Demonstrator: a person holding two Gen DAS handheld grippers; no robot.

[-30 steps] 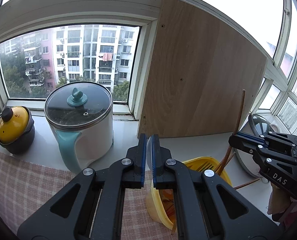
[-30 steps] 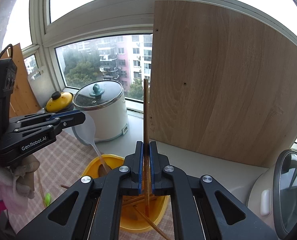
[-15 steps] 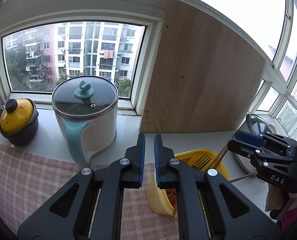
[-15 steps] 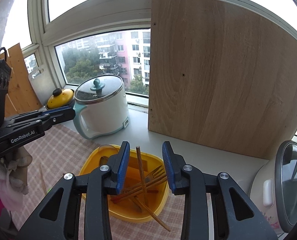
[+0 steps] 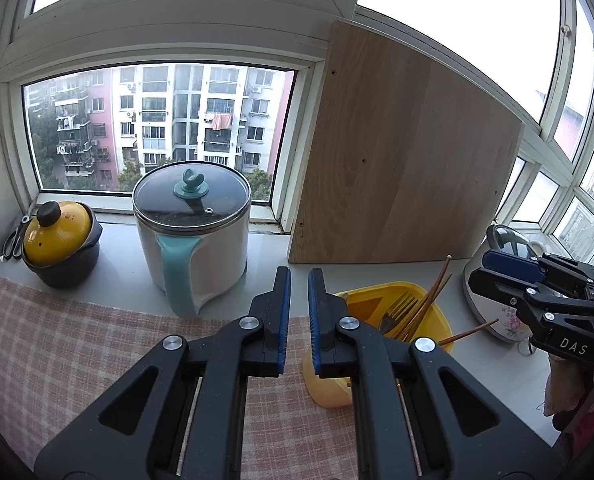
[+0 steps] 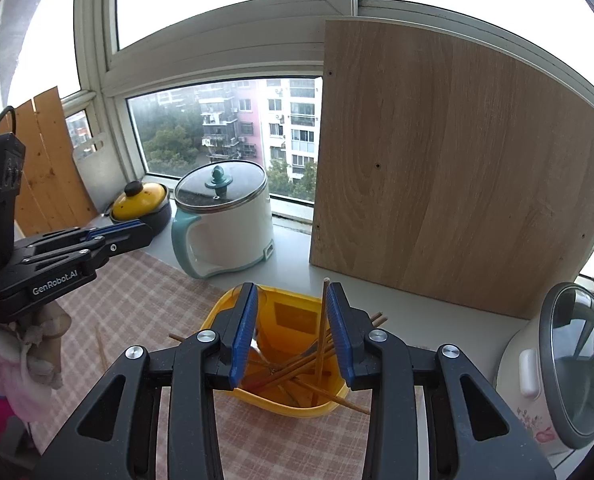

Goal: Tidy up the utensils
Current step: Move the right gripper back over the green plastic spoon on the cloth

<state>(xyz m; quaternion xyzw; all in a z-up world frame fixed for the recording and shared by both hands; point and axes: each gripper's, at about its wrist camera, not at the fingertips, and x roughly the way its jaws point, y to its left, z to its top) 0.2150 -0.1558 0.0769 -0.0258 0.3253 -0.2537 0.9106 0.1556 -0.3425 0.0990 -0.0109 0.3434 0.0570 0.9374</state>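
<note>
1. backing the right gripper (image 6: 291,292) off is the step in hand, i reckon: its jaws are spread and have just been opening, pinching nothing
2. one upright chopstick (image 6: 321,320) shows between them, just beside the right-hand pad; can't tell if it touches. pull up and back along the stick's line, not sideways, or the pad may flick it out
3. the task's things are mostly in the yellow bin (image 6: 281,408) on the checked table (image 6: 157,300): a crossed pile of chopsticks plus a fork (image 5: 397,312)
4. the pile is messy. one stick end (image 6: 353,406) pokes over the near rim, others lean out on the far side, so don't brush the bin on the way out; it looks light and would likely slide on the cloth
5. left gripper (image 5: 299,276) has its jaws all but pressed together, only a thin slit, nothing in it. it hangs over the table left of the bin, clear of the white pot (image 5: 193,240)
6. what looks like a loose stick (image 6: 101,348) lies on the cloth on the left gripper's side; likely the next pick. spread the jaws first, come down steep, pinch near mid-length so it doesn't swing
7. keep the right side clear of the rice cooker (image 6: 557,360) when swinging out
</note>
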